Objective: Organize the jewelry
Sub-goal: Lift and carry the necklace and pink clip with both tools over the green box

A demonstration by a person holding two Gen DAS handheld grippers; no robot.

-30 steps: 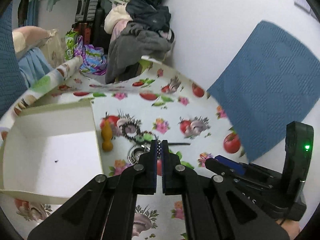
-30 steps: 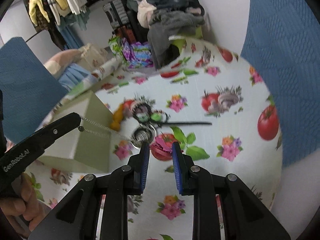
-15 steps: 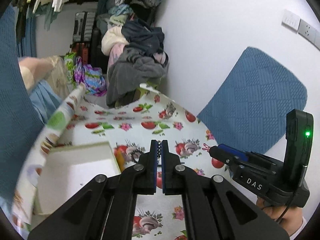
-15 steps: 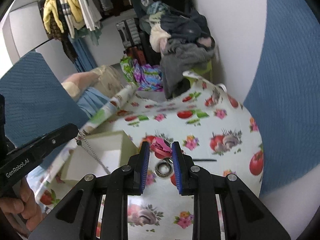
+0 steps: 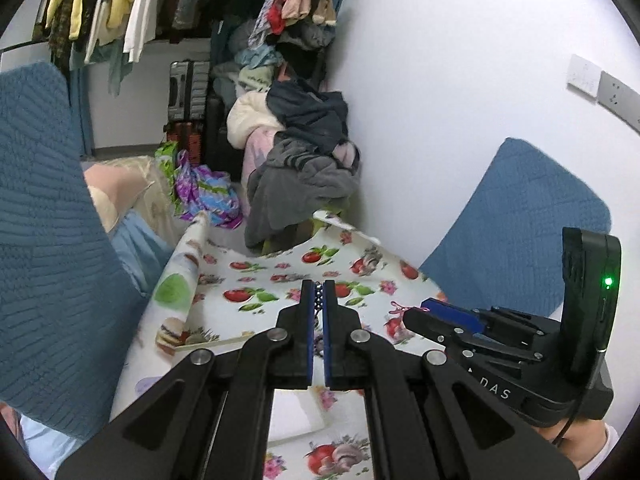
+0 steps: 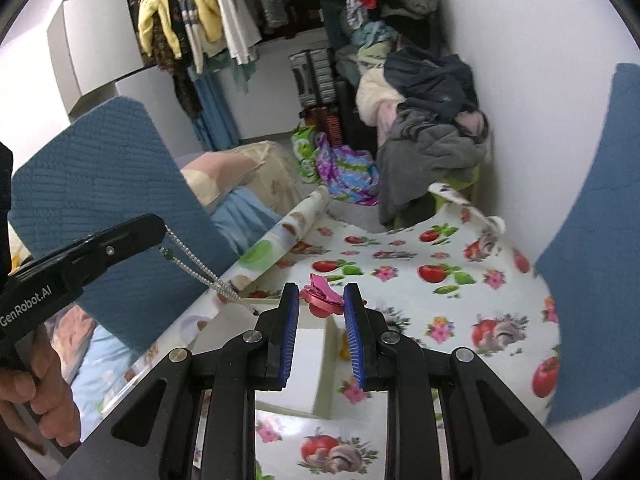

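My left gripper (image 5: 318, 286) is shut on a beaded chain necklace (image 5: 318, 300), held high above the table. In the right wrist view the left gripper (image 6: 154, 229) shows at the left with the silver chain (image 6: 200, 269) hanging down from it toward the white box (image 6: 298, 364). My right gripper (image 6: 320, 300) is shut on a pink flower-shaped jewelry piece (image 6: 322, 300), also lifted above the box. The right gripper (image 5: 416, 314) shows in the left wrist view with the pink piece (image 5: 400, 307) at its tip.
The table has a cloth with tomato and flower prints (image 6: 440, 280). A yellow item (image 6: 343, 350) lies beside the box. Blue cushions (image 5: 512, 232) stand at both sides. A pile of clothes (image 5: 304, 152) and a clothes rack stand behind.
Both grippers have risen well above the table, carrying the chain and the pink piece. The views now tilt up toward the room; the box lies below the fingers.
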